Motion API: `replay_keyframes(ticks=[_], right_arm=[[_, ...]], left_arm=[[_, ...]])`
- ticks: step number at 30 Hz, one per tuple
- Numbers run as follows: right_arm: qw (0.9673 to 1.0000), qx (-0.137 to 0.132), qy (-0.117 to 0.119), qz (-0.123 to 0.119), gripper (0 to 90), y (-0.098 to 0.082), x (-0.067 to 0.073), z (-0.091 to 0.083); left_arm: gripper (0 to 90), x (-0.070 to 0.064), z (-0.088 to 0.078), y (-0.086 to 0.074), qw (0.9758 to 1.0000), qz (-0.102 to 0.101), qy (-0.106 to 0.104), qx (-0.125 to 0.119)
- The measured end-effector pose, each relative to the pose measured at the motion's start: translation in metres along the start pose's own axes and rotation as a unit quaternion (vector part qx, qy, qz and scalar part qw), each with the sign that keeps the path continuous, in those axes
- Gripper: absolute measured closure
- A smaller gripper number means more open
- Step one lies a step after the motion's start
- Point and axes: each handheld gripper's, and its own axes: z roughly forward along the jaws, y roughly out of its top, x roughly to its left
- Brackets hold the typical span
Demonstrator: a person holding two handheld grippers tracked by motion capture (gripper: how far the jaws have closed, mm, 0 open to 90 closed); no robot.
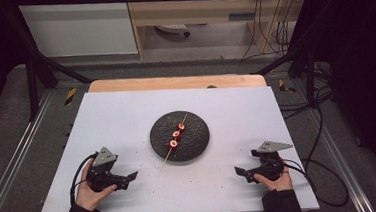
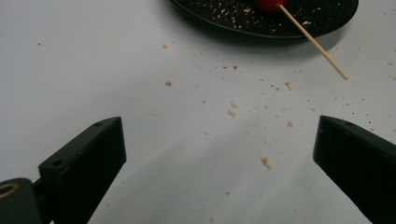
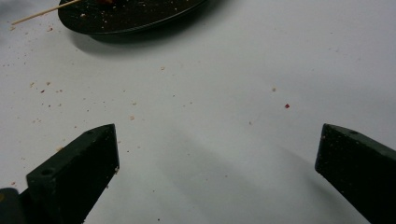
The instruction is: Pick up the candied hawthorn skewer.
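Note:
A black round plate (image 1: 196, 141) sits mid-table on the white board. Across it lies a wooden skewer (image 1: 165, 159) threaded with three red fruit slices (image 1: 176, 134), its bare end sticking out past the plate's near rim. My left gripper (image 1: 133, 177) rests near the front left of the board, open and empty; in its own view the skewer (image 2: 315, 43) and the plate (image 2: 233, 18) lie ahead. My right gripper (image 1: 238, 171) rests at the front right, open and empty, with the plate (image 3: 130, 16) ahead to its left.
Crumbs (image 2: 266, 162) are scattered on the white board (image 1: 116, 116) between the plate and the grippers. A wooden tabletop edge (image 1: 174, 82) shows behind the board. Black frame bars and cables (image 1: 323, 126) run along the sides.

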Motion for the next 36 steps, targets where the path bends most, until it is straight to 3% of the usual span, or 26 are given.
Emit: replay_keyframes(ticks=[18,28,36], right_arm=[[1.0000,0.001,0.001,0.002,0.6,0.000,0.001,0.000],[1.0000,0.002,0.000,-0.002,0.6,0.000,0.000,0.000],[1.0000,0.006,0.002,-0.003,0.6,0.000,0.000,0.001]], left_arm=[[3.1,-0.023,0.012,0.041,0.9999,0.016,0.003,0.006],[4.8,-0.036,0.031,0.066,0.9998,0.012,0.001,0.017],[7.3,-0.045,0.051,0.081,0.9991,0.012,0.003,0.042]])
